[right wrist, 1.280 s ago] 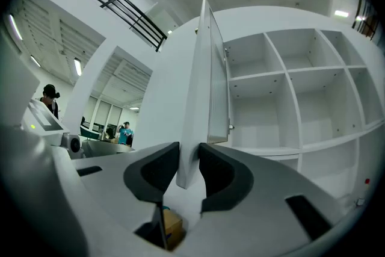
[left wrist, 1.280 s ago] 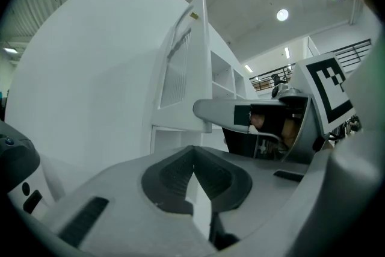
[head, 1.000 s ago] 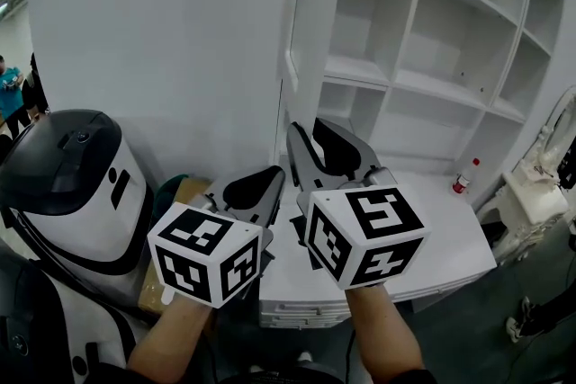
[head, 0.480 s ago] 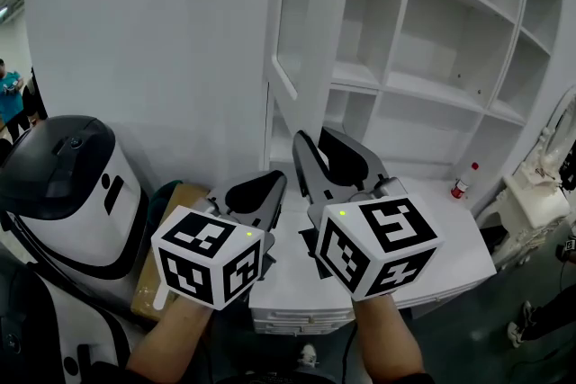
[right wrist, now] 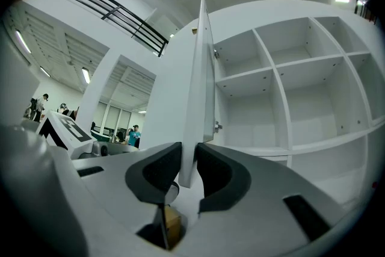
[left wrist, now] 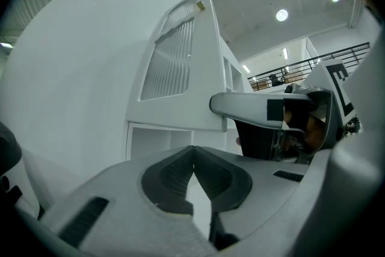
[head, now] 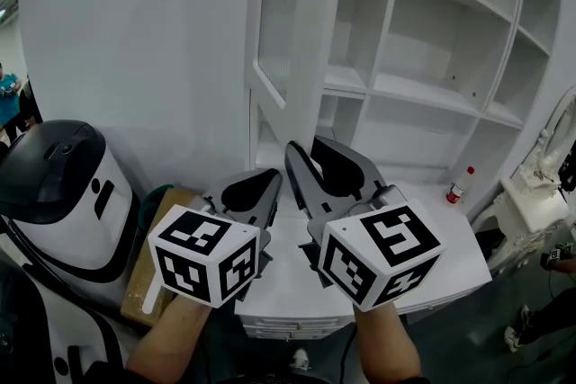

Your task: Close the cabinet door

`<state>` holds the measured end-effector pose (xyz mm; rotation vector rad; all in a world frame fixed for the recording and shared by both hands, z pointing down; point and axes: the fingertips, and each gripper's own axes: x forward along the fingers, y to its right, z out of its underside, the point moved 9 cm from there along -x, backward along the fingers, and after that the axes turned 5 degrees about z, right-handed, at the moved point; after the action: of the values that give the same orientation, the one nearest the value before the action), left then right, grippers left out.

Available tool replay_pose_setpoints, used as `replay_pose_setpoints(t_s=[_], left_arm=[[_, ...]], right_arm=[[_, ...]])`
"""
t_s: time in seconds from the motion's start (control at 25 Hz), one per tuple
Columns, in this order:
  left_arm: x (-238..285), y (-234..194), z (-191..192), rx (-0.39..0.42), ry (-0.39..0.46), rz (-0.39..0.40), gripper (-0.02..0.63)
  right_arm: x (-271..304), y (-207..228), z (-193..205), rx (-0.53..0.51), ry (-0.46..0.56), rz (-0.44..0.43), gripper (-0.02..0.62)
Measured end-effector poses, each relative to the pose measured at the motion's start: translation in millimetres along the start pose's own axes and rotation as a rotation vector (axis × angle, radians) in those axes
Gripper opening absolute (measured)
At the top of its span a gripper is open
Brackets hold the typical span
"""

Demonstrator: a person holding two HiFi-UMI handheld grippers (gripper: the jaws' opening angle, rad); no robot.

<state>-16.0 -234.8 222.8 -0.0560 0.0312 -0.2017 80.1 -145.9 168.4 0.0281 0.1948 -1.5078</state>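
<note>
The white cabinet door (head: 279,13) with a ribbed glass panel stands open from the left side of the shelf cabinet (head: 432,40). The right gripper view shows it edge-on (right wrist: 198,87). My right gripper (head: 310,148) is level at the door's lower edge. Its pads (right wrist: 162,168) sit on both faces of that edge, so my right gripper (right wrist: 188,156) is shut on the door. My left gripper (head: 261,180) hovers just left of it, below the door. Seen in its own view, my left gripper (left wrist: 194,150) is shut on nothing, with the door (left wrist: 174,57) above it.
A white counter (head: 450,256) runs under the shelves, with a red-capped bottle (head: 458,184) at its right. A large white and black machine (head: 63,184) stands at the left, and a cardboard box (head: 148,265) lies beside it. A plain white wall is behind the door.
The door has swung, so more of its glass face shows in the head view. Both grippers have shifted along with its lower edge.
</note>
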Motion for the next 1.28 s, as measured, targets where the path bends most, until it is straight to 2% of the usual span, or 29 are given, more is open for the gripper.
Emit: replay_pose_setpoints(t_s=[1.28], left_arm=[[89.5, 23.3, -2.0, 0.02, -0.002, 0.005, 0.012]], right_arm=[[-3.4, 115.4, 9.5, 0.023, -0.028, -0.001, 0.075]])
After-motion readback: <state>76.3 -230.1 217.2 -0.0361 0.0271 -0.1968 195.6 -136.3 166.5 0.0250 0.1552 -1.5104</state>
